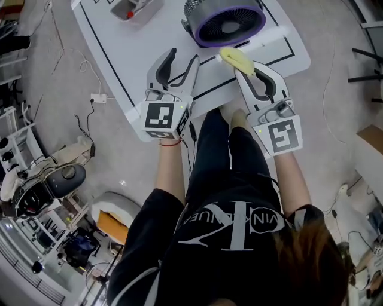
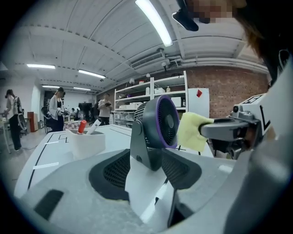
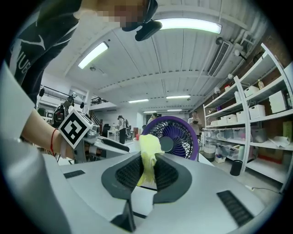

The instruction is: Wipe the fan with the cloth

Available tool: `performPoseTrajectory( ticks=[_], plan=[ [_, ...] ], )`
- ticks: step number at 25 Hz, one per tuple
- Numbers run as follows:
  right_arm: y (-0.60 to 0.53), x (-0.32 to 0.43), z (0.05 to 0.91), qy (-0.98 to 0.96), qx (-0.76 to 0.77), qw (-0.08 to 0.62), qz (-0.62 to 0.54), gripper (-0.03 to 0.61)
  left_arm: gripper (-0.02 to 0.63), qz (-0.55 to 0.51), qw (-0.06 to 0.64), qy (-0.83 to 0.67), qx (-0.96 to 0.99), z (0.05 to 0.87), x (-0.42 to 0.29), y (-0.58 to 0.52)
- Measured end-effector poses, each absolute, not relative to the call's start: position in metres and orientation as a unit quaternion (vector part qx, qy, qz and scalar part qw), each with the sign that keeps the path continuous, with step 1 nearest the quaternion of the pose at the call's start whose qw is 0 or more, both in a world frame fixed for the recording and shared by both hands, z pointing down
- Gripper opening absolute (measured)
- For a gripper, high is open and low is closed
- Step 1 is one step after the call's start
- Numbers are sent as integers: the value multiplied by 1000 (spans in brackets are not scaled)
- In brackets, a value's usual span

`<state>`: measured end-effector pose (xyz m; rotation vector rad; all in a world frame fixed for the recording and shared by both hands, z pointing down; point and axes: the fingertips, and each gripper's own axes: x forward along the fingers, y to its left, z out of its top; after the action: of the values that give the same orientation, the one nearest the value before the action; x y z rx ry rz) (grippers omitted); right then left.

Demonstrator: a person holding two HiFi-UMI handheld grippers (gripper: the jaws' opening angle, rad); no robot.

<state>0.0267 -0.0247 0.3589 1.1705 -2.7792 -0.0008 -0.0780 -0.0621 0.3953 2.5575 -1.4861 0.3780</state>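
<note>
Two square markers point(image 1: 160, 116), white shirt lettering point(image 1: 230, 222); plain yellow cloth point(image 1: 237, 60).

We wear a black short-sleeve tee point(image 1: 227, 239) w/ big white print across it, black trousers point(image 1: 215, 155) and a thin red cord point(image 1: 170, 143) on the left wrist. Left gripper point(image 1: 184, 57) & right gripper point(image 1: 245, 70): pale grey shells, black ribbed pads inside. Each has a b/w square-marker cube and a small green light.

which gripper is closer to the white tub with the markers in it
Left. The left gripper, open, is over the near edge of the table, the white tub ahead to its left. The right gripper, shut on the yellow cloth, sits farther right, before the fan.
</note>
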Motion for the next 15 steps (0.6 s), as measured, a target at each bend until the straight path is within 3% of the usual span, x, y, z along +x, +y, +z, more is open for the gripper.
performPoseTrajectory(
  ticks=[8, 13, 15],
  plan=[
    [-61, 5, 351, -908, 414, 62, -9, 49, 245, 159, 61, -476, 863, 402, -76, -105],
    [-71, -12, 344, -912, 406, 62, -7, 49, 241, 168, 57, -458, 871, 408, -71, -116],
    [-73, -15, 344, -910, 408, 68, -3, 49, 210, 173, 51, -446, 877, 410, -67, -117]
  ],
)
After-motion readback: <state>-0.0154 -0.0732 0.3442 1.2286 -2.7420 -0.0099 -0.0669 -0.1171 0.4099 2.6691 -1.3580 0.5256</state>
